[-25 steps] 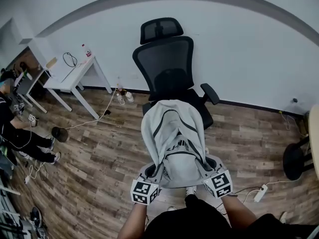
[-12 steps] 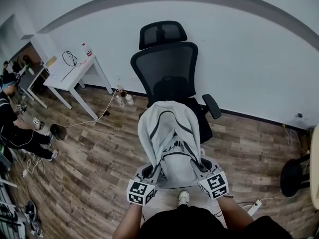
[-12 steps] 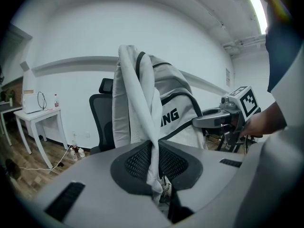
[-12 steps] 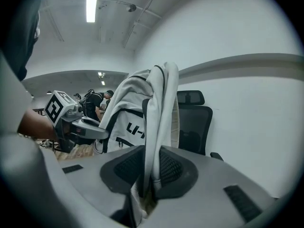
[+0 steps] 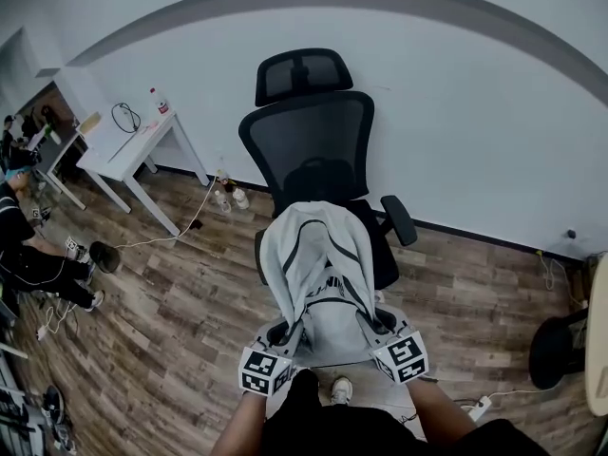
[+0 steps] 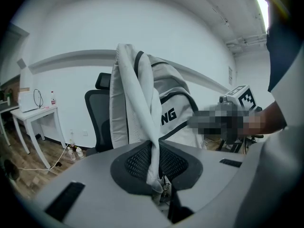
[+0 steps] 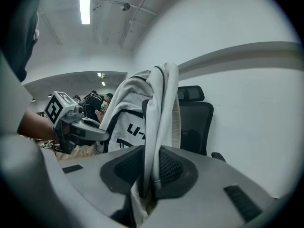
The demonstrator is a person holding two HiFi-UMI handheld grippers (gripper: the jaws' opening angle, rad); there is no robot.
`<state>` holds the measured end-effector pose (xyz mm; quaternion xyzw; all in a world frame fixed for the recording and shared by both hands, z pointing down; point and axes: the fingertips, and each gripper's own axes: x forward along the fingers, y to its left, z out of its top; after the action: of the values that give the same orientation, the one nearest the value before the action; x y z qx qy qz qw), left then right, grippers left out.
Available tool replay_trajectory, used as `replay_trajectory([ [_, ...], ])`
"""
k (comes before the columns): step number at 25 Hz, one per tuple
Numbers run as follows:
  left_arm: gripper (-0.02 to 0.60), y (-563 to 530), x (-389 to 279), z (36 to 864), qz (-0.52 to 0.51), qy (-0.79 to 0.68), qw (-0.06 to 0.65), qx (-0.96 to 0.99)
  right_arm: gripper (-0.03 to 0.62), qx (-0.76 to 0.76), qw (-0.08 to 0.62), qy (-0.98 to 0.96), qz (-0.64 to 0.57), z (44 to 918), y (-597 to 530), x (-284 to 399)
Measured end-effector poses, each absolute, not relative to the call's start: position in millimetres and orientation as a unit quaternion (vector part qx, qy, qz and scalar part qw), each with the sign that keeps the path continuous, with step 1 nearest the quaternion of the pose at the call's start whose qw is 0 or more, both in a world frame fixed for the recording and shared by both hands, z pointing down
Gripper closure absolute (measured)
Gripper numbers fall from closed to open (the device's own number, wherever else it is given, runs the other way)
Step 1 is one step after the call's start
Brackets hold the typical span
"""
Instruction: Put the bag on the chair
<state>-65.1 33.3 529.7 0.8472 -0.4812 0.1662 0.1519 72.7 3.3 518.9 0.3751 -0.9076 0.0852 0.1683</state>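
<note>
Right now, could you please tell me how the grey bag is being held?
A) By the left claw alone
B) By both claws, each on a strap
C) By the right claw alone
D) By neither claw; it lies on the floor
B: the left claw is closed on one strap of the grey bag, and the right claw is closed on a strap at the bag's other side.

The head camera looks steeply down from above the bag (image 5: 318, 264), with the chair (image 5: 309, 145) just ahead. The camera on the left tongs (image 5: 282, 333) sits low, very close behind its jaws, facing the chair. The one on the right tongs (image 5: 383, 326) does the same from the other side. All three see the bag and chair. Each tongs camera also sees the other tongs.
</note>
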Motion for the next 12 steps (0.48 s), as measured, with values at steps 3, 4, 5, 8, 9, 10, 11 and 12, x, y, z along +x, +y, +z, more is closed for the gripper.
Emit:
replay_trajectory([
  [3,0.531,19,-69,542,0.164,-0.481,0.167,0.845,0.503,0.370,0.172,-0.908,0.093,529,-9,68],
  [4,0.531,13,-70,545,0.164,-0.480,0.171,0.844,0.503,0.369,0.175,-0.908,0.095,532,-14,66],
  [5,0.531,5,-71,547,0.163,-0.478,0.172,0.846,0.503,0.370,0.178,-0.907,0.094,533,-21,64],
  [8,0.531,-28,-74,547,0.163,-0.465,0.165,0.854,0.503,0.378,0.181,-0.904,0.089,532,-51,57],
  [9,0.531,-38,-76,546,0.164,-0.460,0.164,0.857,0.503,0.381,0.182,-0.902,0.090,531,-60,56],
  [10,0.531,-47,-77,545,0.166,-0.455,0.163,0.860,0.503,0.385,0.182,-0.900,0.091,531,-69,54],
  [11,0.531,-56,-79,544,0.167,-0.450,0.163,0.862,0.503,0.388,0.182,-0.899,0.092,530,-77,52],
  [12,0.531,-64,-82,543,0.168,-0.445,0.165,0.864,0.503,0.391,0.183,-0.897,0.093,529,-85,49],
])
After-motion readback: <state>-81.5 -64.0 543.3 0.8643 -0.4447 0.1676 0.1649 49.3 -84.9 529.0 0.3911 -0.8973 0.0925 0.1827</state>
